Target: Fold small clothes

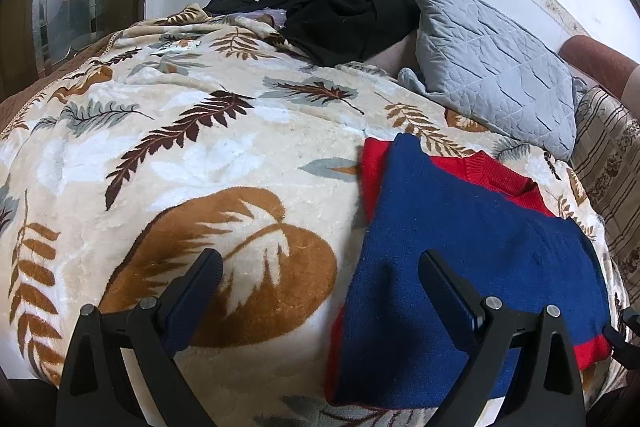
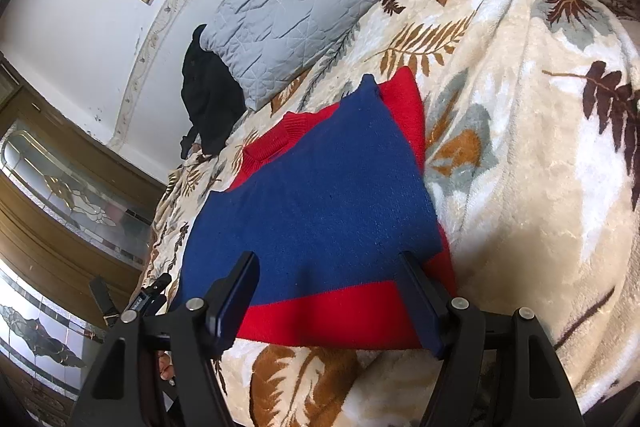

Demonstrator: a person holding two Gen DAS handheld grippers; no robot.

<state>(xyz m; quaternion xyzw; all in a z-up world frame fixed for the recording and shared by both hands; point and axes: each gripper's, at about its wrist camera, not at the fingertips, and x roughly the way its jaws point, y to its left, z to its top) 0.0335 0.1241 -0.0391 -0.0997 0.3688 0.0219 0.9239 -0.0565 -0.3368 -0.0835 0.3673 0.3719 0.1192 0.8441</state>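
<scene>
A small red and blue knitted sweater (image 1: 472, 259) lies flat on a leaf-patterned blanket (image 1: 200, 155), partly folded, its blue part over the red. My left gripper (image 1: 320, 267) is open and empty just above the blanket, its right finger over the sweater's left edge. In the right wrist view the sweater (image 2: 320, 211) fills the middle. My right gripper (image 2: 328, 279) is open and empty, its fingers hovering over the sweater's near red hem. The left gripper's tip (image 2: 152, 295) shows at the sweater's far left side.
A grey quilted pillow (image 1: 496, 75) and a heap of black clothing (image 1: 344, 7) lie at the back by the white wall. A striped brown cover (image 1: 616, 163) is at the right. A wooden door with glass panels (image 2: 60, 195) stands beyond the bed.
</scene>
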